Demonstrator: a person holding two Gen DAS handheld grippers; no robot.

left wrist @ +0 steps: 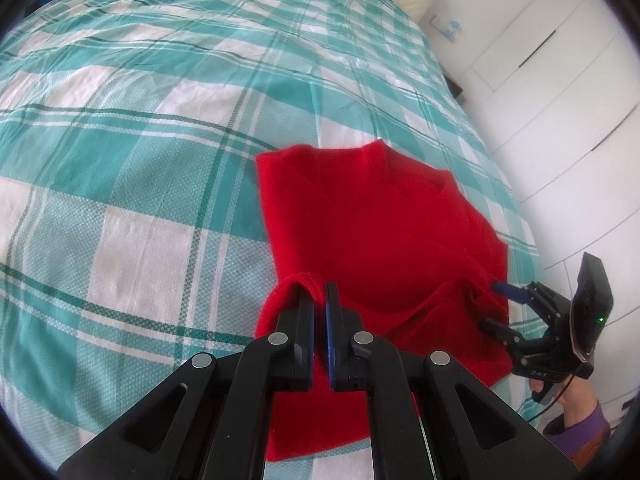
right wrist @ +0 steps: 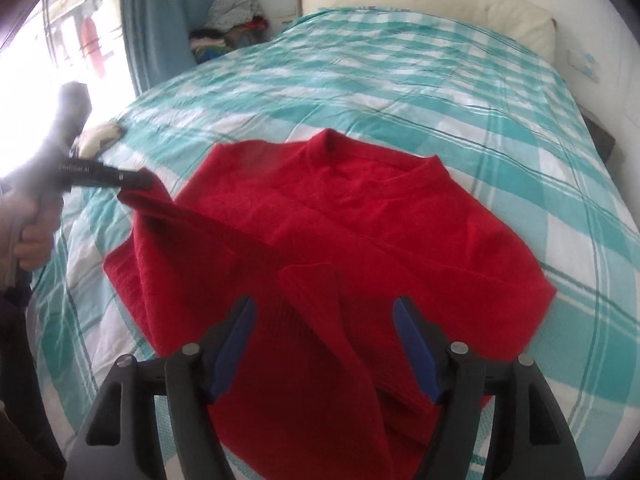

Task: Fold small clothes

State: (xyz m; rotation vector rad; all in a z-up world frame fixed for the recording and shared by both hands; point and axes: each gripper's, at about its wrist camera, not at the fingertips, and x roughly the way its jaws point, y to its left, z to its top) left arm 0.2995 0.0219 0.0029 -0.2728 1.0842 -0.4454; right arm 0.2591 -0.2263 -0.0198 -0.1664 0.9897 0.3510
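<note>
A small red sweater (left wrist: 380,220) (right wrist: 360,208) lies flat on the bed, neck hole toward the far side. One sleeve (right wrist: 312,280) is laid across its body. My left gripper (left wrist: 318,296) is shut on a fold of red fabric at the sweater's near left edge. In the right wrist view the left gripper (right wrist: 136,182) pinches that corner and lifts it a little off the cover. My right gripper (right wrist: 324,304) stands open over the folded sleeve, its blue pads (right wrist: 412,336) clear of the cloth. In the left wrist view the right gripper (left wrist: 494,308) sits at the sweater's right edge.
The bed cover (left wrist: 160,160) (right wrist: 440,80) is teal and white check, with a cream pillow (right wrist: 440,4) at the head. White wardrobe doors (left wrist: 560,80) stand to the right. A pile of clothes (right wrist: 232,20) and a blue curtain (right wrist: 160,20) are past the far left corner.
</note>
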